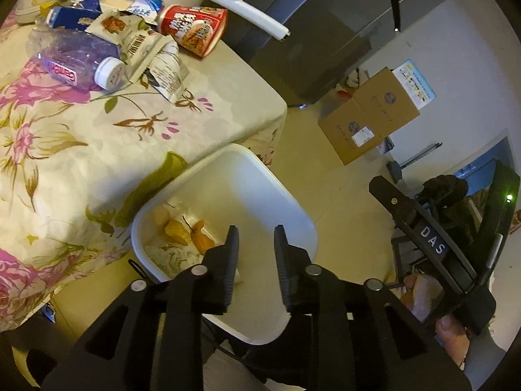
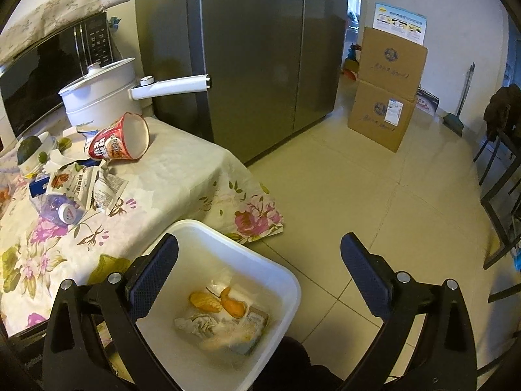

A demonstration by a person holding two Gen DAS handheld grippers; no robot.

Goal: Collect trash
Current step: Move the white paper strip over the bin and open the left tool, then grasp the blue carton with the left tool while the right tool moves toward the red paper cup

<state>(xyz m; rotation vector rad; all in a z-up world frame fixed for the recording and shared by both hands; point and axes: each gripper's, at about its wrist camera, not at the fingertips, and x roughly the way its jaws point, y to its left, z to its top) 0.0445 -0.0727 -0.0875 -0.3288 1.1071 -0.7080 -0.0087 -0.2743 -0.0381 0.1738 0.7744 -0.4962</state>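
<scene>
**Kai:** Beside the table corner, on the floor tiles: white bin (image 2: pixel 286 280), rectangular. Inside it: orange peel pieces (image 2: pixel 232 303), a crumpled wrapper (image 2: pixel 195 324), some clear plastic.

**Ming:** Left gripper (image 1: pixel 254 244)?

**Kai:** Over the bin mouth, angled down. Jaws stand slightly apart with a narrow gap, nothing between the pads. Bin floor shows through the gap.

**Ming:** Right gripper (image 2: pixel 259 260)?

**Kai:** Spread wide, empty. Also above the bin, nearer its right rim in the right wrist view. In the left wrist view its black body shows at the far right, with fingers of the person's hand (image 1: pixel 451 329) around the handle.

**Ming:** What trash is left?

**Kai:** All on the floral tablecloth (image 1: pixel 97 150), clustered at the far end. Red instant noodle cup (image 1: pixel 192 29) on its side, open mouth toward the table edge. Crushed purple-tinted plastic bottle (image 1: pixel 76 57) with a white cap, lying flat. Torn white sachets (image 1: pixel 153 55) between bottle and cup, touching both. Blue carton (image 1: pixel 73 16) behind them, torn open.

**Ming:** Non-trash nearby?

**Kai:** White lidded pot (image 2: pixel 101 97) with a long handle behind the cup, a bowl with an avocado (image 2: pixel 29 150) at the far left, and a microwave (image 2: pixel 49 75) behind. Grey fridge (image 2: pixel 254 58) past the table; two stacked cardboard boxes (image 2: pixel 387 88) by the wall.
</scene>
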